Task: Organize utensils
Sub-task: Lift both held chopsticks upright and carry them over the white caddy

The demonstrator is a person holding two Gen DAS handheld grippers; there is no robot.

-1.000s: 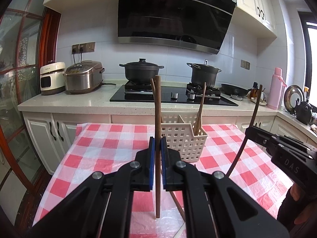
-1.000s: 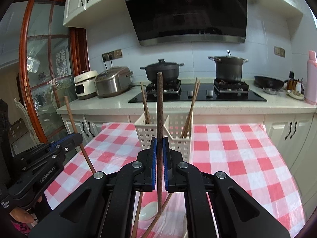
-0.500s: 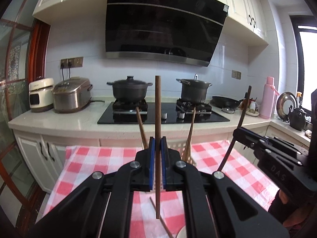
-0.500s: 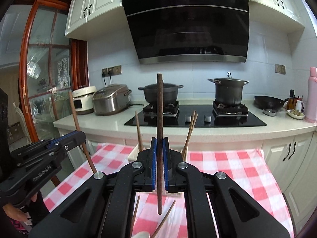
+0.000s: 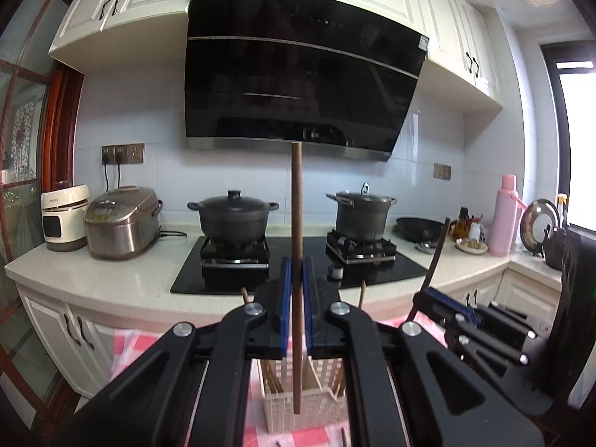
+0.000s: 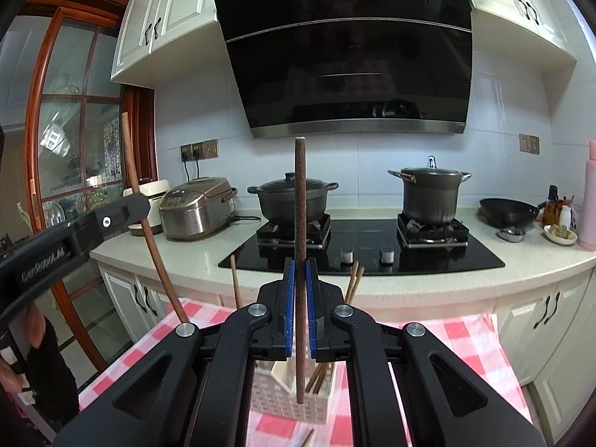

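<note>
My left gripper [image 5: 297,272] is shut on a brown wooden chopstick [image 5: 297,208], held upright with its lower tip over the white slotted basket [image 5: 298,409]. My right gripper [image 6: 300,275] is shut on a darker chopstick [image 6: 300,201], also upright, its lower tip over the same basket [image 6: 287,398]. Several chopsticks [image 6: 320,376] stand in the basket. The basket sits on the red-and-white checked tablecloth [image 6: 458,339]. The right gripper [image 5: 443,298] shows at the right of the left wrist view; the left gripper [image 6: 126,208] shows at the left of the right wrist view.
Beyond the table runs a counter [image 5: 111,268] with a hob, two black pots [image 5: 232,218] [image 5: 361,212], a rice cooker [image 5: 121,223], a wok [image 6: 508,210] and a pink flask [image 5: 506,216]. A range hood [image 5: 301,89] hangs above. More chopsticks [image 6: 307,439] lie on the cloth.
Both grippers have risen and moved forward with their chopsticks, so the basket now sits low between the fingers, below each chopstick's tip. Both stay shut.
</note>
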